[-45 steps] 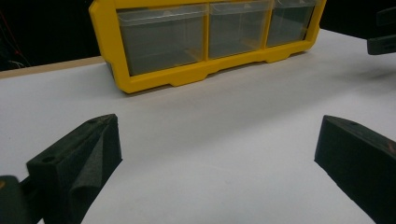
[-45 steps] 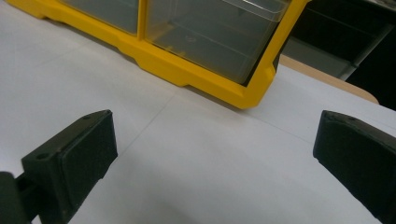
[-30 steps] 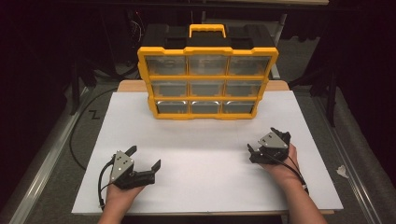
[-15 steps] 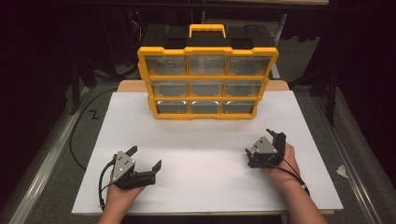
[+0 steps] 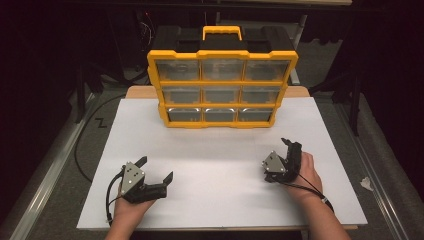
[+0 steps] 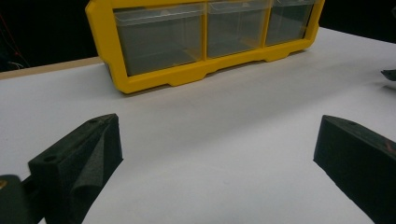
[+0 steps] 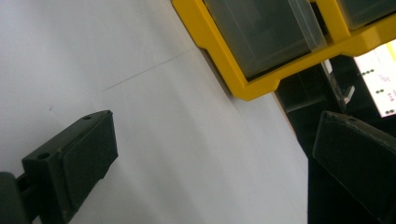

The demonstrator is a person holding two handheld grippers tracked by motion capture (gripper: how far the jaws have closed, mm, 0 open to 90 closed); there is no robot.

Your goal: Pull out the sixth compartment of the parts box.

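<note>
Two grippers, both with jaws spread and holding nothing. We log the left gripper (image 5: 156,169) low on the white table (image 5: 225,165), the right gripper (image 5: 290,148) tipped on its side. The yellow drawer organizer (image 5: 222,90) stands upright at the far edge, long axis crosswise, well apart from both; we judge the right nearer.

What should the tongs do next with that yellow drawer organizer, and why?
Probably bring the right tongs forward toward the organizer's bottom row of drawers: both tongs are open, empty and apart from it, and every drawer looks shut.
</note>
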